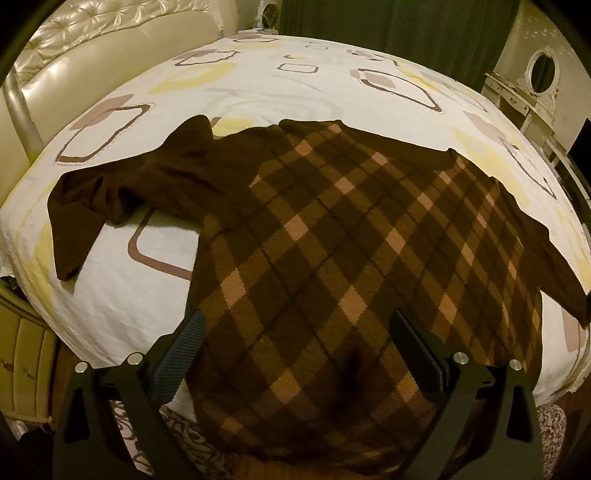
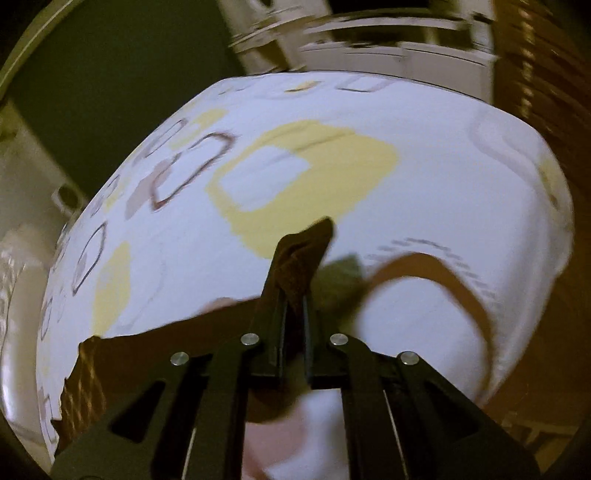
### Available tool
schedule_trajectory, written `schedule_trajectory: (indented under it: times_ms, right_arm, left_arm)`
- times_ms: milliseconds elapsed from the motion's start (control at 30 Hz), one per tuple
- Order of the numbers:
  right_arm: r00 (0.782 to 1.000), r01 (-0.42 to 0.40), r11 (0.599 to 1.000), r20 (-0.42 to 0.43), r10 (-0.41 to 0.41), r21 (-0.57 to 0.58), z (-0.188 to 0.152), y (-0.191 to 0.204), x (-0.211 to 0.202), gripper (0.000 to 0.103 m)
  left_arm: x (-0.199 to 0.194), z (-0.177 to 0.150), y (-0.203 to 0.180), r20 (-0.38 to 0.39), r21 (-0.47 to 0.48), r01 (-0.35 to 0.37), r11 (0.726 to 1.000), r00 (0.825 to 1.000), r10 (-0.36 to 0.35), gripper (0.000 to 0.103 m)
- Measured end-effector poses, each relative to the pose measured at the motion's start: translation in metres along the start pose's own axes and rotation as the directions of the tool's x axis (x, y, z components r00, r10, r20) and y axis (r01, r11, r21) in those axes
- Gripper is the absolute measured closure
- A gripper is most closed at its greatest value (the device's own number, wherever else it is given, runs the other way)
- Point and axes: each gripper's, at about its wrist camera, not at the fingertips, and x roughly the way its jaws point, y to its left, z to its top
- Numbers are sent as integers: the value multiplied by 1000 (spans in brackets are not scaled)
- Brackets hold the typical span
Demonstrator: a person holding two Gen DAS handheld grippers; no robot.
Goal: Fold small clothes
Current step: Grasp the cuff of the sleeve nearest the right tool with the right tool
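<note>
- Left gripper points steeply down, jaws spread wide with the two fingers far apart, left pad and right pad both bare
- Right gripper also tilts downward, jaws pressed nearly together, pinching a fold of dark brown cloth that sticks out past the fingertips

A bed covered by a white sheet printed with brown and yellow rounded squares fills the room. A cream tufted headboard rises at the bed's left end. Beyond the bed hangs a dark green curtain, and a white dresser with an oval mirror stands off its right corner.
</note>
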Motion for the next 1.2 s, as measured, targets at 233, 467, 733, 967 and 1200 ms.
schedule_trajectory:
  times_ms: [233, 467, 733, 967, 1200]
  right_arm:
    - [995, -64, 976, -63, 78, 210, -16, -72, 13, 94]
    - [975, -209, 908, 10, 220, 363, -19, -95, 12, 52]
    - [988, -136, 937, -23, 152, 322, -19, -95, 23, 99]
    - [992, -124, 933, 8, 129, 339, -24, -106, 19, 99]
    - [993, -114, 932, 3, 121, 344, -25, -107, 16, 99]
  left_arm:
    - [1, -3, -8, -7, 16, -4, 1000, 1000, 4, 4]
    - [2, -3, -11, 0, 20, -9, 1000, 1000, 9, 4]
    - [4, -3, -7, -6, 11, -16, 1000, 1000, 16, 4]
    - [2, 0, 1, 10, 14, -30, 999, 999, 30, 4]
    - [0, 7, 19, 37, -5, -45, 999, 998, 45, 4]
